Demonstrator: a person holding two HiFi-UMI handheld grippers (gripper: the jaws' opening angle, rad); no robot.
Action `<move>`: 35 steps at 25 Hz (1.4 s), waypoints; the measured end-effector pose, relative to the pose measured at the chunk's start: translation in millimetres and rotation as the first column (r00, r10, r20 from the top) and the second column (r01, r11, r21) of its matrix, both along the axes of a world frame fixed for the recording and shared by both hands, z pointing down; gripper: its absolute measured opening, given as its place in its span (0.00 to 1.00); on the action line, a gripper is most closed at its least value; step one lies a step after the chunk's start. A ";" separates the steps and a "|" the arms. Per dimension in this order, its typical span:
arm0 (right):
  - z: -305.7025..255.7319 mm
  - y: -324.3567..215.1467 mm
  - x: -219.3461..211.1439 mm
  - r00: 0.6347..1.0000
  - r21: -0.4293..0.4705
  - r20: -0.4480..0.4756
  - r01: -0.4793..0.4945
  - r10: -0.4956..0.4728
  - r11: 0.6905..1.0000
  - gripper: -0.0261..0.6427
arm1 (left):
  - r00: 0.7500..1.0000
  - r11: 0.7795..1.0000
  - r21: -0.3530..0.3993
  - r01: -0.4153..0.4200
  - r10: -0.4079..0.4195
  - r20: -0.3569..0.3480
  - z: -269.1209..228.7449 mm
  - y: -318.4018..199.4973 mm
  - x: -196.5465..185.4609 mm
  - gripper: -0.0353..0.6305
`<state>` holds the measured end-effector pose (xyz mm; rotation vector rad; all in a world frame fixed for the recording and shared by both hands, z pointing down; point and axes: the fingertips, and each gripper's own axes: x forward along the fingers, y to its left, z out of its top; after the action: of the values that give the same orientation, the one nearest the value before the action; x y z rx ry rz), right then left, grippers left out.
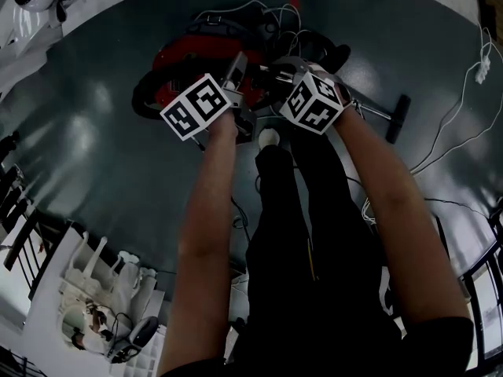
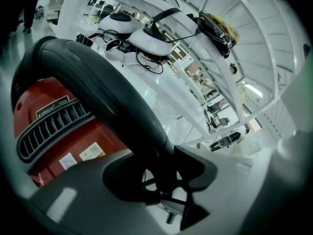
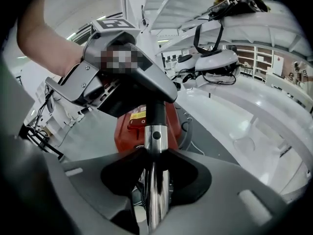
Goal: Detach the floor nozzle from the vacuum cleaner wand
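1. My left gripper [image 2: 159, 176]: jaws clamped on the black hose handle [image 2: 98, 87].
2. My right gripper [image 3: 156, 180]: jaws clamped on the chrome wand [image 3: 155, 136], just beside that handle.
3. Floor nozzle [image 1: 401, 118] sits on the wand's far end, on the floor [image 1: 94, 140], right of the red vacuum cleaner [image 1: 189, 57].

Vacuum cleaner body [image 1: 189, 57] on floor [image 1: 94, 132], far centre; wand [image 1: 376, 112] runs right to floor nozzle [image 1: 399, 118], cable [image 1: 481, 67] beyond. Left gripper [image 2: 161, 185] around handle tube [image 2: 107, 92], right gripper [image 3: 156, 180] around wand, side by side.

Glossy chrome wand [image 3: 155, 180], smooth black plastic handle [image 2: 98, 87]
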<state>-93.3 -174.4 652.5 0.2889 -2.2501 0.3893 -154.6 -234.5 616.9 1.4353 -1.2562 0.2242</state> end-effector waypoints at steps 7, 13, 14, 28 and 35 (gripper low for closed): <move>-0.1 12.3 2.4 0.994 0.023 -0.029 0.102 -0.101 0.995 0.30 | 0.999 0.999 -0.033 0.028 -0.030 -0.044 -6.6 10.8 3.6 0.31; 9.4 19.2 1.7 0.995 -0.005 -0.043 0.087 -0.087 0.996 0.29 | 0.999 0.999 0.019 0.032 -0.031 -0.032 -12.2 15.4 3.2 0.31; 7.9 18.8 2.2 0.997 -0.001 -0.039 0.070 -0.070 0.998 0.29 | 0.999 1.000 0.021 0.023 -0.023 -0.034 -13.0 15.4 3.0 0.31; -5.2 26.2 8.4 0.999 0.023 -0.017 0.032 -0.032 0.999 0.29 | 0.995 0.999 -0.021 -0.031 0.029 -0.096 -23.4 22.4 7.8 0.31; -5.7 40.1 8.2 0.998 -0.033 0.019 0.053 -0.053 0.998 0.29 | 0.991 0.998 -0.064 0.007 -0.016 -0.132 -25.8 35.7 7.7 0.29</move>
<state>-85.1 -134.4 646.7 0.2087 -2.2619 0.4029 -146.9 -198.9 591.1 1.3659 -1.1389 0.1567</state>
